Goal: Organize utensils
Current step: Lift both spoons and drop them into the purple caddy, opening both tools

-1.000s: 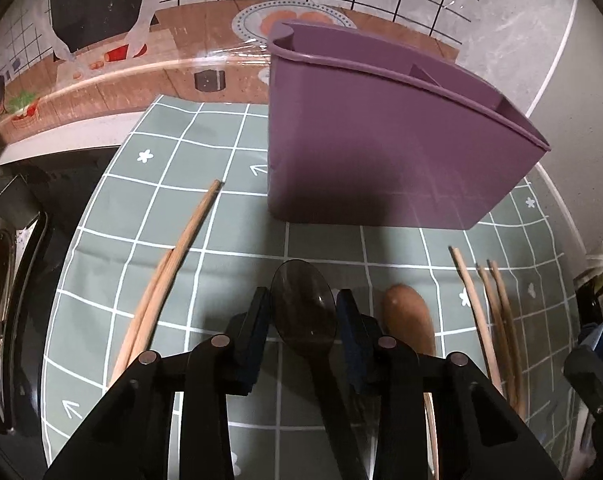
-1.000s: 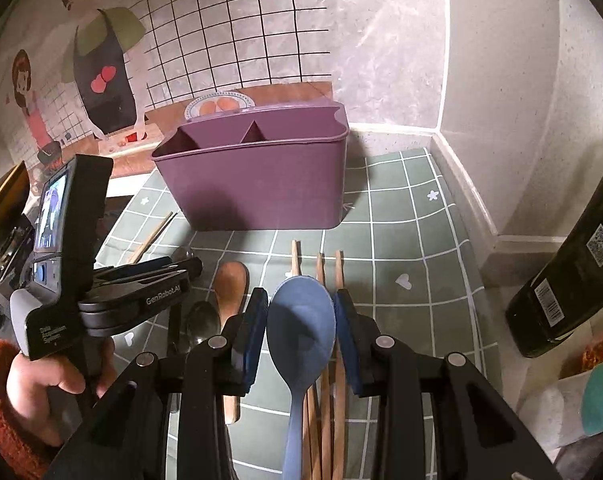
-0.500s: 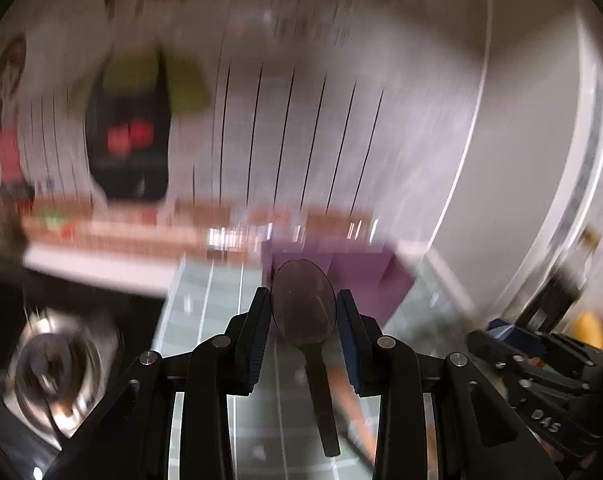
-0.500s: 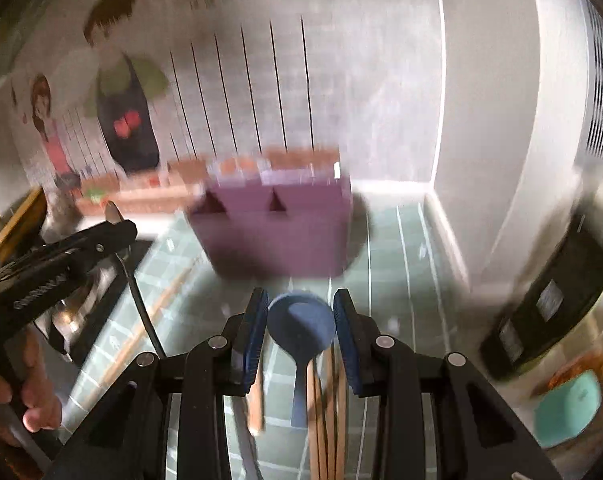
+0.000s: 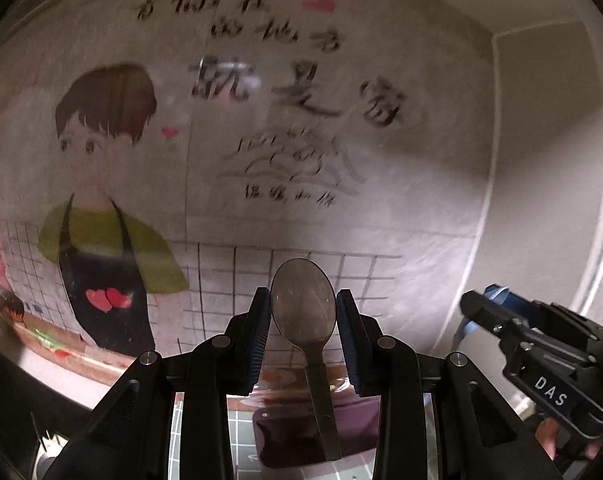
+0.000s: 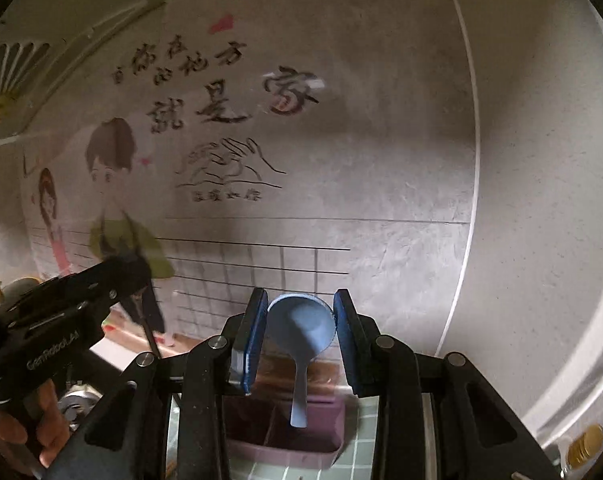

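The grey spoon (image 5: 303,312) and the blue spoon (image 6: 301,326) are gripped by their bowls in the closed jaws, handles hung straight down, and the purple box (image 6: 285,436) is seen directly below the blue one.

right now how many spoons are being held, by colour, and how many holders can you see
dark grey spoon: 1, held bowl up by the left gripper
blue spoon: 1, held bowl up by the right gripper
purple utensil holder: 1, below both spoons
total: 3 things, 2 of them spoons
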`<state>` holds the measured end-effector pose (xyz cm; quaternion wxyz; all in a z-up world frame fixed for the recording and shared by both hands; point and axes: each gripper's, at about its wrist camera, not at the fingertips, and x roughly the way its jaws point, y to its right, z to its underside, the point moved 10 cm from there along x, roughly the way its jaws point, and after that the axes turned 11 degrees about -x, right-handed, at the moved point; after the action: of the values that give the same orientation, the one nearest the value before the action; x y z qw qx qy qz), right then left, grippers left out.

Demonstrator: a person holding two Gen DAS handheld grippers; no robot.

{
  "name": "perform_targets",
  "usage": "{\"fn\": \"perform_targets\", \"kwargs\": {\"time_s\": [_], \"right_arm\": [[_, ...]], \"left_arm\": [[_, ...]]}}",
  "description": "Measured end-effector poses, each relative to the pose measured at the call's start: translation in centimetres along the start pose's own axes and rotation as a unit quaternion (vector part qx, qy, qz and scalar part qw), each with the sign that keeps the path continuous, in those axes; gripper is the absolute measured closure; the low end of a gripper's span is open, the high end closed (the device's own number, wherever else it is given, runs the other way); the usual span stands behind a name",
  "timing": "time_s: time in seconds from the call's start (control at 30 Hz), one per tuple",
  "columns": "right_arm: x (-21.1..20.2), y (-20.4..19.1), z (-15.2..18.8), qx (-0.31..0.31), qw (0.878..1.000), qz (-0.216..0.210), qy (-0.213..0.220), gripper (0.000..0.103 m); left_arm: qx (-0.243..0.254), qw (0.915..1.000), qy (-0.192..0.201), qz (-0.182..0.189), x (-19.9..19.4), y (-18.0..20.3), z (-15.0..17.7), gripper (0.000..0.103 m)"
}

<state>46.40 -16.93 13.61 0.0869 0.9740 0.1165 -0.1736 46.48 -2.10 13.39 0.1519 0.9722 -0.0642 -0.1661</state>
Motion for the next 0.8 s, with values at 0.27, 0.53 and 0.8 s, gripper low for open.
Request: {"fn": "perform_targets", "kwargs": {"time_s": [0.27,0.53,0.8], "right_arm": [[6.8,0.2,5.4,0.028,0.997,-0.027,-0.059,0.071],[11.0,-1.3,11.6,0.030,0.990,-0.046,-0.129,0.071],[11.6,-2.0,15.1,0.018,0.984,-0.048,-0.171,0.068]], "left_arm": [[-0.009,0.9977,-0.063,-0.024,7.8,-2.6,6.0,0.069],[-0.021,0.9898,-0.137,-0.032,12.3,-4.3,12.2,0.069],[-0.024,0.9837,-0.176,-0.025,13.3,-4.1,14.4,0.067]]}}
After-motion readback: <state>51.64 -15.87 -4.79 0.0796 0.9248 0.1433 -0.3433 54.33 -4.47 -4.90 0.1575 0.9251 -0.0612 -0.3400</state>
